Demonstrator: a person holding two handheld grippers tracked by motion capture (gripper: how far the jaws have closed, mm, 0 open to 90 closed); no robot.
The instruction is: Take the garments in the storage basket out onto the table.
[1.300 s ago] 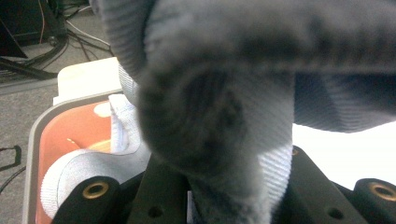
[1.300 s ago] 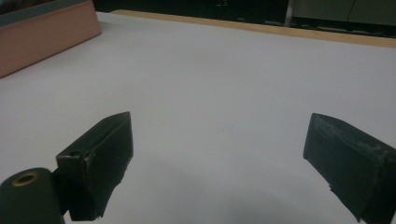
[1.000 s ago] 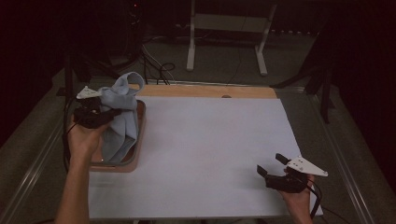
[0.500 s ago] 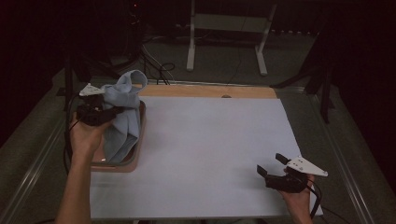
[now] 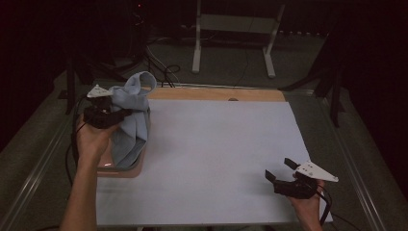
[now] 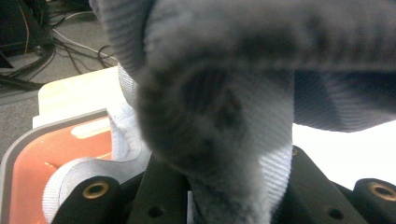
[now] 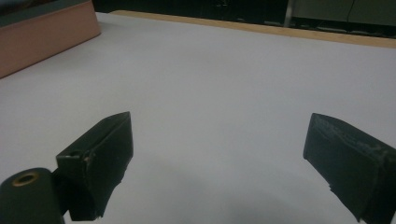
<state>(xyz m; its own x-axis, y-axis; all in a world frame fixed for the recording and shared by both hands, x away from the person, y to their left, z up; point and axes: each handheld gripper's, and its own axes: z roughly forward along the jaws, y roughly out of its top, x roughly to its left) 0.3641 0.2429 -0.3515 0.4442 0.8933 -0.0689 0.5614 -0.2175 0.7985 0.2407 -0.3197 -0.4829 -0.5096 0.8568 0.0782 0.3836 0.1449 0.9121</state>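
Nearest, the right gripper (image 5: 284, 172) is idling on the white-covered counter (image 5: 216, 159), jaws gaping wide and empty. Farther off, the left gripper (image 5: 122, 113) is pinching the soft light-blue ribbed cloth (image 5: 131, 122), lifting it partly from the shallow orange tray (image 5: 120, 169); spreading it out is likely remaining.

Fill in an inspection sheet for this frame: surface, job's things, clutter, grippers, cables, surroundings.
Surface: white sheet over a wooden table, wood strip bare at the far edge.
Job's things: blue cloth bunched and lifted above the orange tray, its lower end in the tray.
Clutter: nothing seen.
Grippers: left hand-held gripper shut on the blue cloth; right hand-held gripper open, holding nothing, low over the sheet.
Cables: black cables on the floor beyond the table.
Surroundings: dark room, white stand behind.
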